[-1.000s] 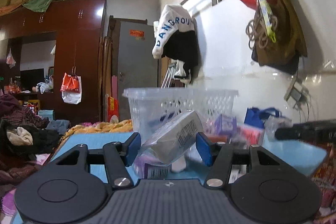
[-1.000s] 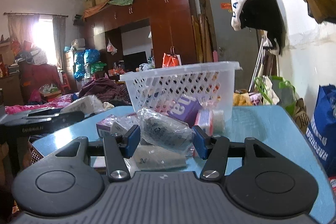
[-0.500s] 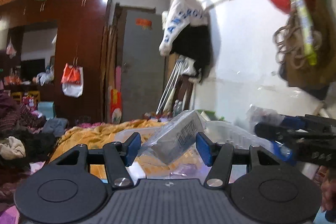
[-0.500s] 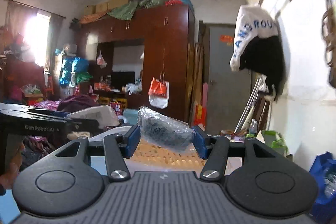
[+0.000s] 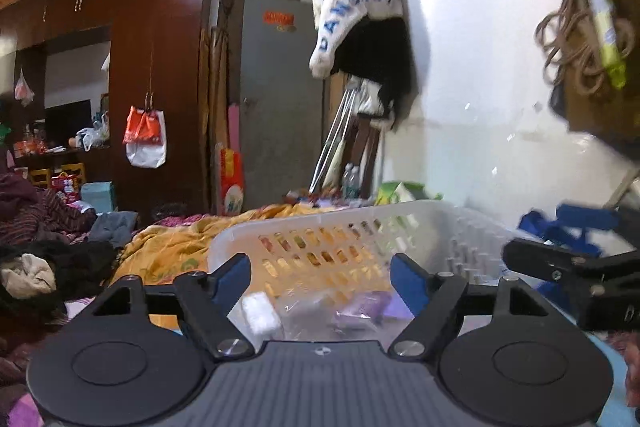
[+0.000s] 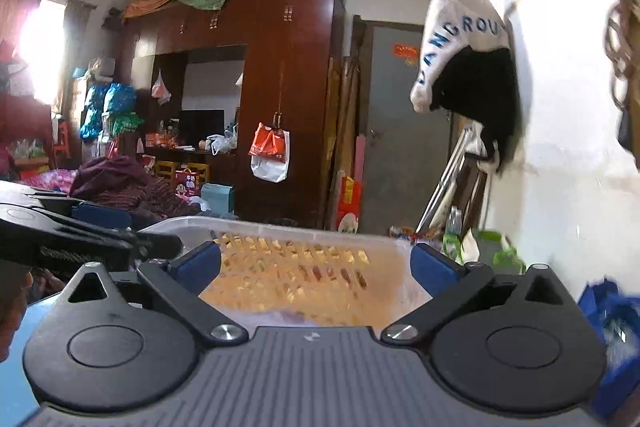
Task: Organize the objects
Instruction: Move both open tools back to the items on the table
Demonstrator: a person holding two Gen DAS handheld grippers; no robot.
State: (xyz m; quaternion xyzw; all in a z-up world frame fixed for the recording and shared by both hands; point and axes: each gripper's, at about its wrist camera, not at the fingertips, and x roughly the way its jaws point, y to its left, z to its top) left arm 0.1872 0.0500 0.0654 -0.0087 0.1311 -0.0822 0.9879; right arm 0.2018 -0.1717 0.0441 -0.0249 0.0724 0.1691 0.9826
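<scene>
White perforated plastic fills the lower middle of both wrist views: one laundry-style basket [image 5: 360, 227], its lattice wall showing yellow bedding through the holes. Both tools hover over its open top. The left gripper [image 5: 321, 277] has its blue-padded jaws parting, with nothing between the pads; directly below them, at about 6 o'clock in the left wrist view, lie the dropped goods: a small white packet [image 5: 260, 315], a clear crinkled plastic bag [image 5: 298, 311] and a purple-wrapped pack [image 5: 366, 307], all resting on the basket floor. The right gripper [image 6: 316, 267] is likewise opening, jaws wide and empty, with only the basket's far wall and a blurred scrap of pale wrapping under them. From the left tool, the right one shows as a black bar at 3 o'clock; from the right tool, the left one sits at 9 o'clock.

As I read it, this is the release step: each hand has let go over the basket. The next move calls for lifting both tools clear of the rim and going back to whatever loose packets are left outside, which neither view shows now.

Count: one basket, two grippers, at least three items visible inside; blur may hide more.
</scene>
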